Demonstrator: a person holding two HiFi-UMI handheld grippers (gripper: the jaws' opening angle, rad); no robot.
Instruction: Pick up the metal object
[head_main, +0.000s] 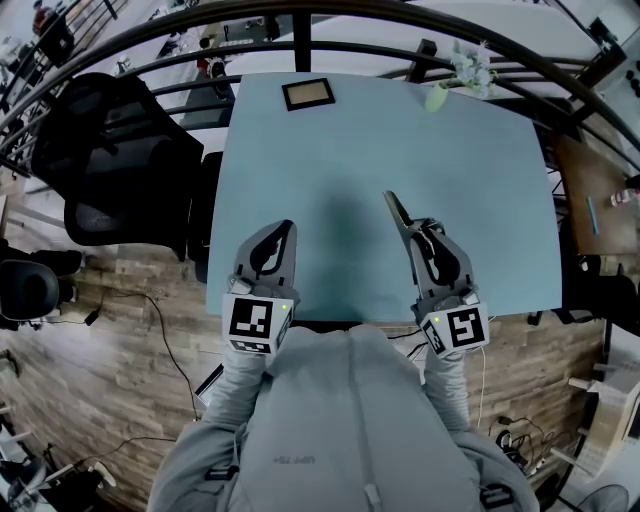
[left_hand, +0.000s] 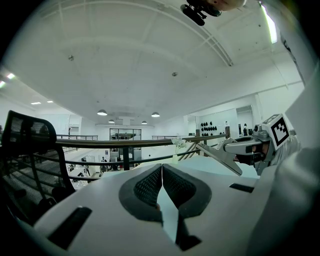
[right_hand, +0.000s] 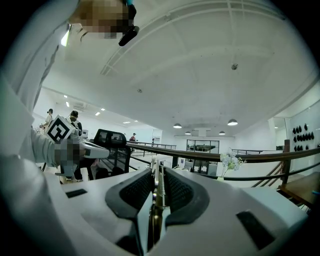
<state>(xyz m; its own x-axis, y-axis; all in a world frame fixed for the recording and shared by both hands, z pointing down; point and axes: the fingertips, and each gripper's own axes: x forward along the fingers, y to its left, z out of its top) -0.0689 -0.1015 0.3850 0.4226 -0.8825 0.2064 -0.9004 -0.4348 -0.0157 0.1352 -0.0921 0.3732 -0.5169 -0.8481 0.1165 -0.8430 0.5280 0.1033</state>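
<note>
Right gripper view has your right hand-held gripper clamped on the metal object, held clear of the desk; pickup looks done. Your left hand-held gripper is pinched together, empty.

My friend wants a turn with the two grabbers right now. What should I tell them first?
Left gripper: jaws shut, nothing between them, hovering over the near edge of the table.
Right gripper: shut on the metal object, which sticks out forward past the jaws.
Done: the metal object is gripped and looks lifted off the table.
Left: probably just keep the grip steady; don't open the right jaws.
Far side of the table: a picture frame and flowers, both out of the way.
</note>
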